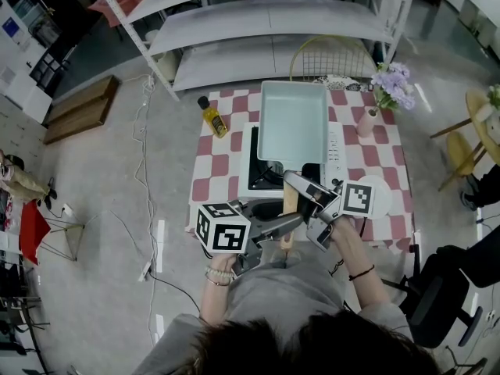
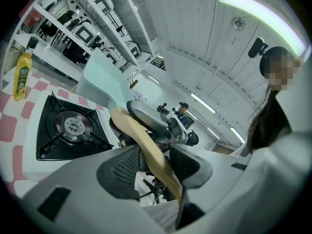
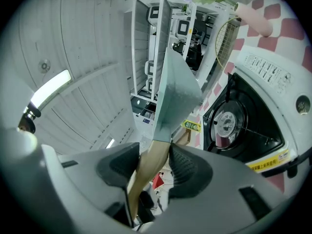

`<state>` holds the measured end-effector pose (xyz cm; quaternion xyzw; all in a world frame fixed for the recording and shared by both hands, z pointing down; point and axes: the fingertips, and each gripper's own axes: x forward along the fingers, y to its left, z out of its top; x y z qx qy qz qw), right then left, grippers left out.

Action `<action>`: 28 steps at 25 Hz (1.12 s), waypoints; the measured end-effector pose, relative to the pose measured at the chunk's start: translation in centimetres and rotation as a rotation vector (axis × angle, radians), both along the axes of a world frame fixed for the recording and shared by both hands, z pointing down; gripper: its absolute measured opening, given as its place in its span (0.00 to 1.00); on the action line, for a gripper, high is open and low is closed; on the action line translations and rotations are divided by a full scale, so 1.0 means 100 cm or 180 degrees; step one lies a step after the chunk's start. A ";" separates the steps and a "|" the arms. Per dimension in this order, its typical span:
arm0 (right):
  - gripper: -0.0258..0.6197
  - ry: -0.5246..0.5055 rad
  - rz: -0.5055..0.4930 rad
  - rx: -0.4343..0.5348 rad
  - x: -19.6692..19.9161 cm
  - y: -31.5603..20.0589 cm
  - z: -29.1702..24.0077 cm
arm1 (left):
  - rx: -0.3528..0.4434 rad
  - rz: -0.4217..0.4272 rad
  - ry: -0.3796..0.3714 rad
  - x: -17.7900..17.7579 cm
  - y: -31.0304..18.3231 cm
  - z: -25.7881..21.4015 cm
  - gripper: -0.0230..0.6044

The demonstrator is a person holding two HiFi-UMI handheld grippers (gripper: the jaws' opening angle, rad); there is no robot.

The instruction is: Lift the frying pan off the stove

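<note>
A pale green rectangular frying pan (image 1: 293, 119) with a wooden handle (image 1: 289, 203) hangs above the white gas stove (image 1: 337, 156), whose black burner (image 1: 264, 176) shows under the pan's near left corner. My left gripper (image 1: 287, 223) comes in from the left and is shut on the handle near its end. My right gripper (image 1: 303, 187) comes in from the right and is shut on the handle closer to the pan. In the left gripper view the handle (image 2: 146, 145) runs between the pads, with the pan (image 2: 100, 79) above the bare burner (image 2: 73, 126). The right gripper view shows the handle (image 3: 150, 164), the pan (image 3: 175, 91) and the burner (image 3: 228, 123).
The stove stands on a table with a red-and-white checked cloth (image 1: 215, 166). A yellow oil bottle (image 1: 212, 117) stands at the back left, a pink vase of purple flowers (image 1: 389, 91) at the back right, a white plate (image 1: 384, 198) at the near right. A metal shelf (image 1: 266, 22) rises behind.
</note>
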<state>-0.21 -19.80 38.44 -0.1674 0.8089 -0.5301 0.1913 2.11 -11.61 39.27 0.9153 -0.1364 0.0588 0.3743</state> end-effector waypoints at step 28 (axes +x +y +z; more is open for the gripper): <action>0.36 -0.0017 0.0080 0.0313 0.007 0.006 -0.051 | 0.0363 0.0089 0.0075 0.005 0.005 -0.044 0.35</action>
